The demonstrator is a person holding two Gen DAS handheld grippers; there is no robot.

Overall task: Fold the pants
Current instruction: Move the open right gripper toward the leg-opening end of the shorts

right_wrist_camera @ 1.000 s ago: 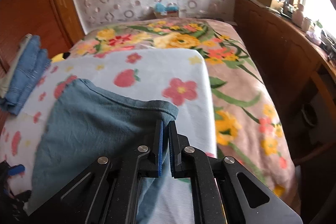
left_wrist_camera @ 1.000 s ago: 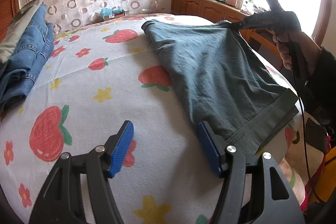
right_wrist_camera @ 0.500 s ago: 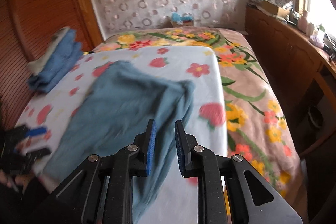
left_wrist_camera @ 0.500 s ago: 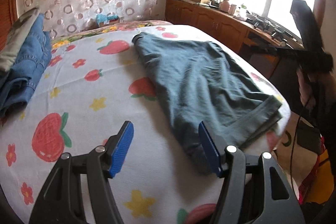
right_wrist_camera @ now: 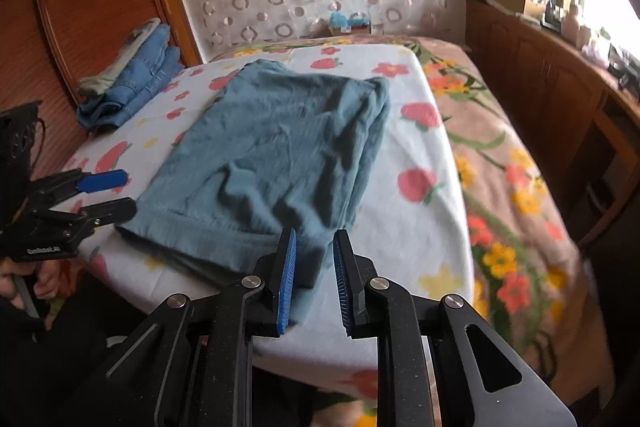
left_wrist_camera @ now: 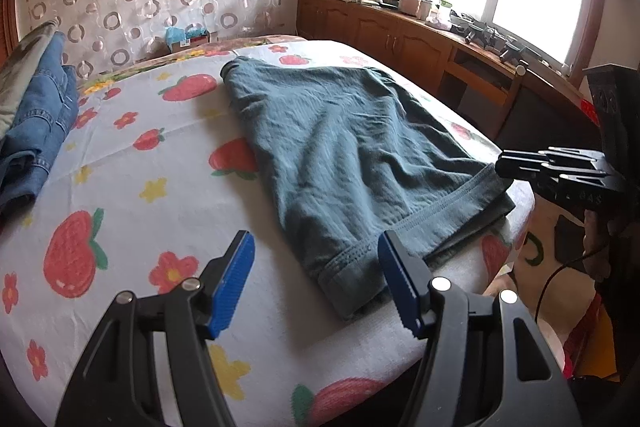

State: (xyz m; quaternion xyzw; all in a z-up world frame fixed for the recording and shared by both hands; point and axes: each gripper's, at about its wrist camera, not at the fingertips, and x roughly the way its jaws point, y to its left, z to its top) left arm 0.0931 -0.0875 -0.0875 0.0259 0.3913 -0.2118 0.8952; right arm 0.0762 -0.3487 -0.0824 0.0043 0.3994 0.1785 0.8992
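Observation:
Grey-green pants [left_wrist_camera: 344,151] lie folded flat on the strawberry-print sheet [left_wrist_camera: 132,195], waistband at the near edge; they also show in the right wrist view [right_wrist_camera: 272,151]. My left gripper [left_wrist_camera: 316,283] is open and empty, low over the sheet, its right finger [left_wrist_camera: 400,283] just beside the waistband corner. It also shows in the right wrist view [right_wrist_camera: 108,195]. My right gripper [right_wrist_camera: 314,275] is open and empty, just above the near edge of the pants. It appears at the right of the left wrist view [left_wrist_camera: 516,167].
A stack of folded jeans [left_wrist_camera: 36,123] lies at the far left of the sheet, also in the right wrist view [right_wrist_camera: 132,83]. A flowered blanket [right_wrist_camera: 508,187] covers the bed's right side. A wooden cabinet [left_wrist_camera: 400,35] with clutter runs under the window.
My right gripper let go of the pants' far edge, opened and drew back to the near edge. The pants now lie flat. My left gripper stayed open and barely moved.

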